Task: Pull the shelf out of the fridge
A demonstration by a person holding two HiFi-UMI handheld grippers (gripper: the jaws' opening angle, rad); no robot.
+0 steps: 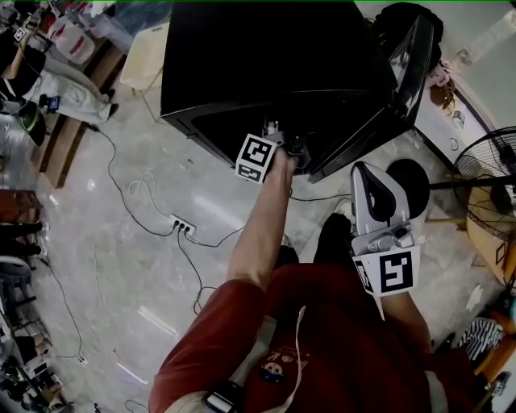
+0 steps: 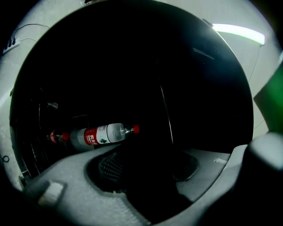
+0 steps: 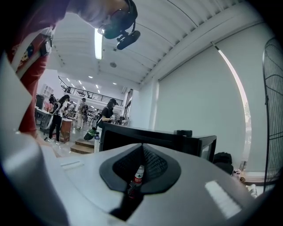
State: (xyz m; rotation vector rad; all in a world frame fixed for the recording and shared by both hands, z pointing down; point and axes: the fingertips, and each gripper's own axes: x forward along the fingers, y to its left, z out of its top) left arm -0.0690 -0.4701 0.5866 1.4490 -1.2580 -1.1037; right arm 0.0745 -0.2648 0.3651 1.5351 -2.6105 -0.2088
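Observation:
The black fridge (image 1: 266, 60) stands with its door (image 1: 387, 105) swung open to the right. My left gripper (image 1: 289, 152) reaches into the opening, its fingertips hidden in the dark there. In the left gripper view the left gripper (image 2: 146, 172) is open wide, and I see nothing between its jaws. Ahead of it a clear bottle (image 2: 99, 134) with a red label lies on its side. Faint wires of the shelf (image 2: 39, 132) show at the left. My right gripper (image 1: 372, 189) hangs back near the person's knee, empty. In its own view the right gripper (image 3: 137, 176) is shut to a slit facing the fridge (image 3: 150, 137).
A power strip (image 1: 184, 227) and loose cables lie on the floor left of the person. A standing fan (image 1: 488, 181) is at the right and a dark bag (image 1: 403, 20) is behind the fridge. Several people (image 3: 59, 112) stand in the far room.

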